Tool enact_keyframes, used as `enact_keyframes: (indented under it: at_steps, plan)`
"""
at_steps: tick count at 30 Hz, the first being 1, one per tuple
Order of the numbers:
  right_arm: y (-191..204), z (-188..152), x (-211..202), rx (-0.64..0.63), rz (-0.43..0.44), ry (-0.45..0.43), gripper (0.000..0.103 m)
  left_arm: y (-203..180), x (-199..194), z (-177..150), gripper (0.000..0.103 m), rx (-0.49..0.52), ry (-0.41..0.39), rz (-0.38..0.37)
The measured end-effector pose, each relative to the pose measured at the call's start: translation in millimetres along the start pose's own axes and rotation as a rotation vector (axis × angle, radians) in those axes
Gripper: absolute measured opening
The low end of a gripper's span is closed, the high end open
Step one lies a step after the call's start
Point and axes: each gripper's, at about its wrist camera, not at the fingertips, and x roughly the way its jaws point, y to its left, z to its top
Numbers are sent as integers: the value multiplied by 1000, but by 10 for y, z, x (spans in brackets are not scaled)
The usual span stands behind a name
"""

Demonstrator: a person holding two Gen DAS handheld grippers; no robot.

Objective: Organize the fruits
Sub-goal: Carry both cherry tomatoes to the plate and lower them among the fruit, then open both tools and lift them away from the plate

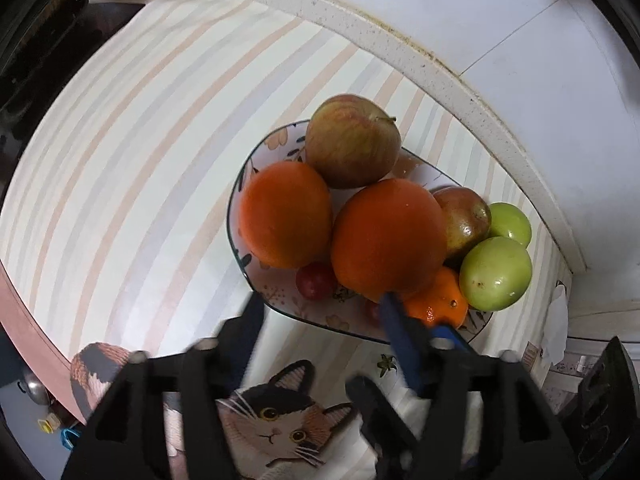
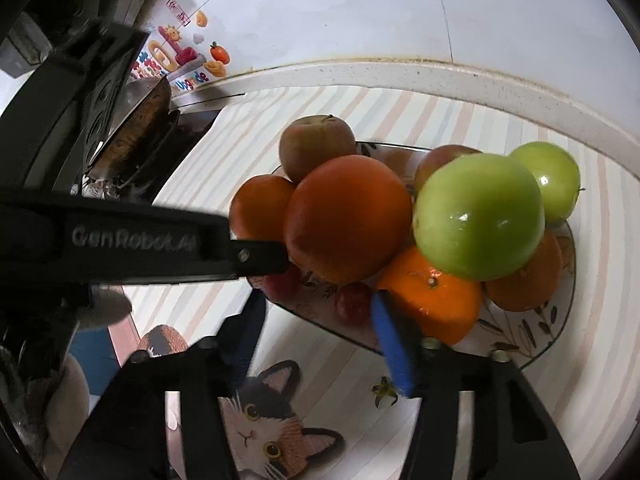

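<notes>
Striped cloth with cat prints [image 1: 132, 152] covering the surface, bounded at the far side by a speckled stone ledge [image 1: 400, 40] and white tiled wall [image 2: 320, 8] bearing colourful stickers [image 2: 176, 56]. Patterned plate [image 1: 244, 168] piled with oranges, apples and green fruit [image 2: 480, 216] lies toward the right. Left gripper [image 1: 320, 308] and right gripper [image 2: 320, 312]: jaws open, empty, at the plate's near rim.

Striped tablecloth [image 1: 140, 140] (cat print), white wall [image 2: 340, 8]
</notes>
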Motion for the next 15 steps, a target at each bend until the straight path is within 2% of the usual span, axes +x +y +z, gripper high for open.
enact_keyframes:
  at_steps: [2,4,6,8,9,15]
  plan:
    - [17,-10,-81,12,-6,-1,83,30,-67,-20,75,6,-15,10]
    - [12,-25,-176,30,-12,-1,84,43,-123,-54,83,18,-26,25]
    - [-29,-76,-284,50,-32,6,91,63,-196,-120,87,31,-41,52]
    - [-94,-133,-391,71,-75,12,93,78,-278,-210,89,49,-69,82]
    - [-128,-159,-446,77,-99,9,93,80,-330,-270,95,63,-89,104]
    - [-336,-265,-859,137,-221,-28,96,30,-575,-595,97,118,-151,157]
